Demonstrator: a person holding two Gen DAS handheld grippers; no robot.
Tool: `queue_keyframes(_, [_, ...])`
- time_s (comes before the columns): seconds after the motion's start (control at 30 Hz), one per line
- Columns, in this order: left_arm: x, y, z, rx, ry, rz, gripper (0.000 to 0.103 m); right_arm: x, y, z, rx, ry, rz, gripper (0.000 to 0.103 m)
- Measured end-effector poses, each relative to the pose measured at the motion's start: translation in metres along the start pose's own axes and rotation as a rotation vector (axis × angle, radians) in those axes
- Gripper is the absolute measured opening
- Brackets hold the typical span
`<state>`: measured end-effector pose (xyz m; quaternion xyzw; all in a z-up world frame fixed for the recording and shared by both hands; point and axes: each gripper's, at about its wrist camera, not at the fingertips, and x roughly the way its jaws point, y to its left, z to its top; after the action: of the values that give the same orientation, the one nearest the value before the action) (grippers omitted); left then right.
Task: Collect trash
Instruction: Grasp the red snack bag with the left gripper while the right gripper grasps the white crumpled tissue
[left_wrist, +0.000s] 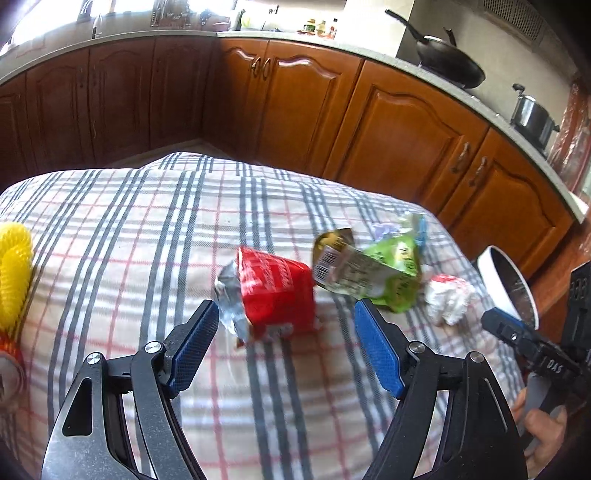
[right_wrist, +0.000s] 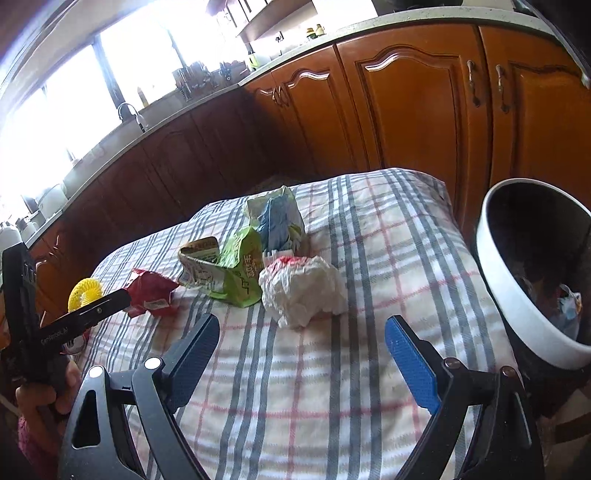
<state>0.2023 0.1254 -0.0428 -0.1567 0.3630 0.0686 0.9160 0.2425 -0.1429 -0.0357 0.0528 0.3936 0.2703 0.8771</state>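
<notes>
**Both grippers lined up over the trash, nothing picked yet**

My left gripper (left_wrist: 286, 343) hangs spread wide and empty, its blue pads either side of the red wrapper (left_wrist: 275, 291) lying just ahead on the checked tablecloth (left_wrist: 147, 236). I judge that gap suits the wrapper's crumpled width, so a short drop and a squeeze should take it. My right gripper (right_wrist: 303, 354) is likewise wide apart with nothing between its fingers, aimed at the crumpled white paper (right_wrist: 301, 290) a little beyond the tips.

Further on, the green packet (right_wrist: 236, 273) leans against the red wrapper on one side and touches the white paper on the other; behind it sits a pale blue-and-white bag (right_wrist: 277, 214). They are bunched close, so lifting one may drag a neighbour.

The bin (right_wrist: 517, 295), white-rimmed and already holding some litter, stands off the table's right edge, close beside my right hand, a short carry. A yellow scrubber (left_wrist: 14, 266) rests near the left edge, well apart from the trash. Bare cloth lies in front of both grippers; beyond the far edge are wooden cabinets (left_wrist: 399, 129).
</notes>
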Motion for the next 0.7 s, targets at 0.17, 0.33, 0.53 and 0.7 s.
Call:
queue_keyframes(0.17, [0.015, 0.005, 0.004, -0.002, 0.019, -0.002, 0.061, 0.025, -0.003, 0.015, 0.001, 0.024, 0.002, 0.092])
queue_keyframes(0.33, [0.016, -0.004, -0.002, 0.046, 0.033, -0.035, 0.024, 0.046, -0.004, 0.019, 0.004, 0.072, 0.017, 0.047])
queue_keyframes(0.53, [-0.007, -0.023, -0.008, 0.073, 0.003, -0.097, 0.019, 0.033, 0.001, 0.01, -0.015, 0.052, 0.007, 0.039])
queue_keyframes(0.7, [-0.022, -0.049, -0.011, 0.099, -0.003, -0.184, 0.019, 0.005, -0.006, 0.002, 0.004, 0.019, 0.009, 0.039])
